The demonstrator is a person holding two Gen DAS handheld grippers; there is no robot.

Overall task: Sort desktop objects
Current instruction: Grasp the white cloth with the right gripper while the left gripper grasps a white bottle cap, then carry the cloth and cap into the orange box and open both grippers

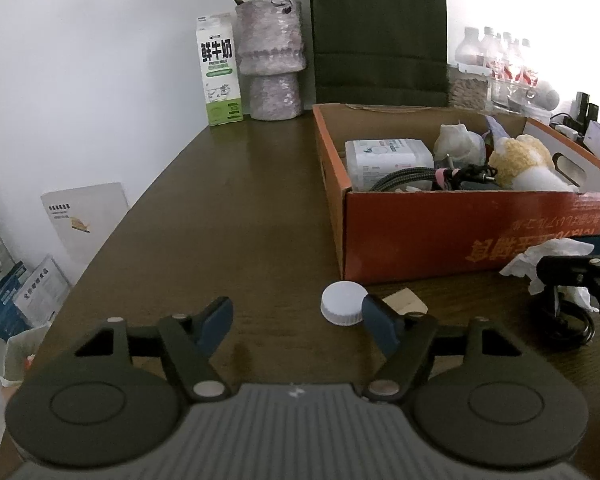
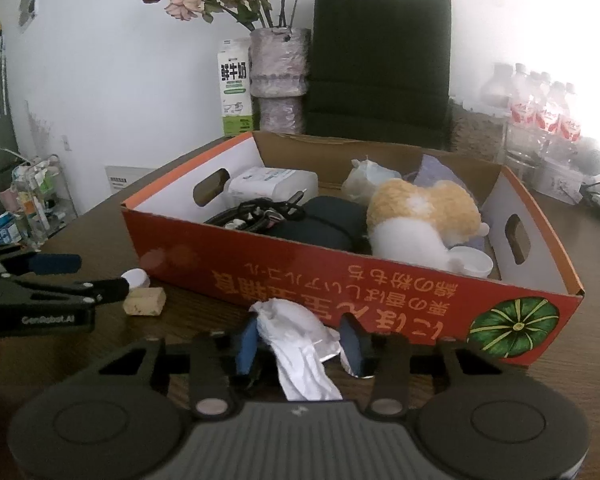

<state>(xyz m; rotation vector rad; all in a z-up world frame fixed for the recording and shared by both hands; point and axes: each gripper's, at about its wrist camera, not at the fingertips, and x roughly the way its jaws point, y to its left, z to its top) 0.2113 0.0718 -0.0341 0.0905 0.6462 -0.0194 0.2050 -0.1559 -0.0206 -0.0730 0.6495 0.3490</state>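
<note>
The right gripper (image 2: 300,344) has a crumpled white tissue (image 2: 296,340) between its two blue fingers (image 2: 246,344), lying on the desk (image 1: 236,208) just in front of the orange cardboard box (image 2: 340,288); the fingers flank the tissue closely, but whether both already press on it I cannot tell. The tissue's long axis runs roughly along the gripper's pointing line, so it lies across the closing direction and a squeeze should catch it. The box stands straight ahead and close, already holding a plush toy (image 2: 420,212) and cables, so the likely carry is a short lift forward over the near wall. The left gripper (image 1: 296,320) is open and holds nothing; a white bottle cap (image 1: 344,302) sits on the desk just ahead of its right-side finger (image 1: 380,324), off the centre line, with a cork (image 2: 145,301) close beside it. For the cap, the left hand is plainly nearer and would need to shift sideways toward it.
</note>
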